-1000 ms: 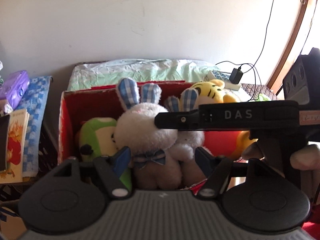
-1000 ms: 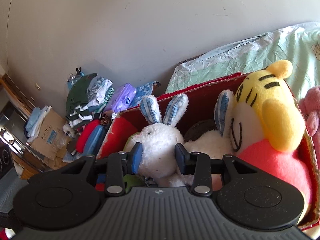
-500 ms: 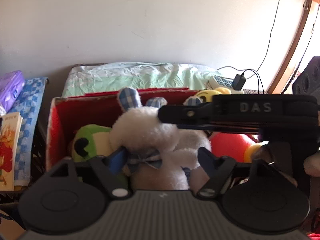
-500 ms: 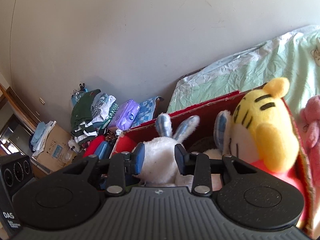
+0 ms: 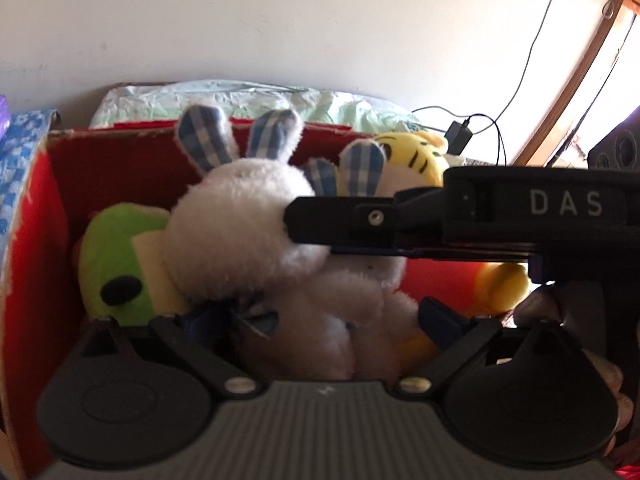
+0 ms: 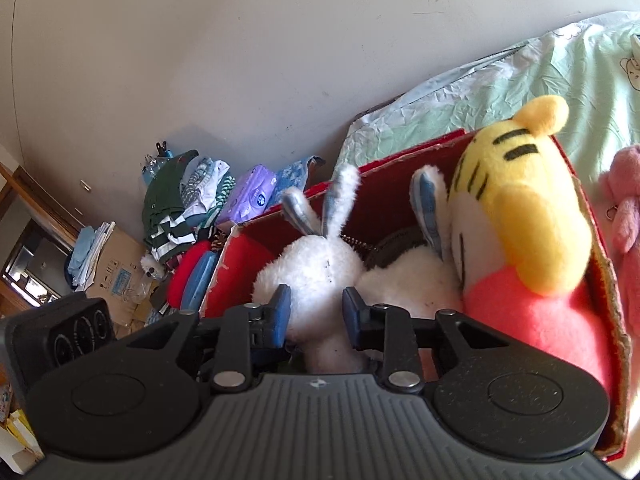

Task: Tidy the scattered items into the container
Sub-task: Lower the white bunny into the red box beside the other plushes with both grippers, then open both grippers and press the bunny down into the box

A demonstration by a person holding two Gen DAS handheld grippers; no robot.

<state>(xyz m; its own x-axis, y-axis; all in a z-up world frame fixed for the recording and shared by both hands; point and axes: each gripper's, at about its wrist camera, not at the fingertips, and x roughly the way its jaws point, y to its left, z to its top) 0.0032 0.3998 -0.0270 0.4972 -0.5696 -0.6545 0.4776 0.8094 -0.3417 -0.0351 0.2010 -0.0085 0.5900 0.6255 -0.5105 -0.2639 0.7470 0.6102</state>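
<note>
A red cardboard box (image 5: 36,216) (image 6: 380,196) holds several plush toys. A white rabbit with blue checked ears (image 5: 240,228) (image 6: 316,268) sits in it, beside a green frog plush (image 5: 116,264), a second white rabbit (image 5: 360,276) and a yellow tiger plush (image 5: 416,152) (image 6: 520,216). My left gripper (image 5: 320,320) is open around the rabbit's body at the box's near side. My right gripper (image 6: 314,312) is shut on the rabbit's head; it shows from the side in the left wrist view (image 5: 360,220).
A pale green bedsheet (image 6: 520,80) lies behind the box, with a pink plush (image 6: 624,208) at the right. Folded clothes (image 6: 180,200), a purple pack (image 6: 252,196) and a cardboard carton (image 6: 116,272) stand left. A charger and cable (image 5: 460,136) lie far right.
The rabbit has sunk lower into the box with both grippers moving down and in. The right gripper stays closed on its head.
</note>
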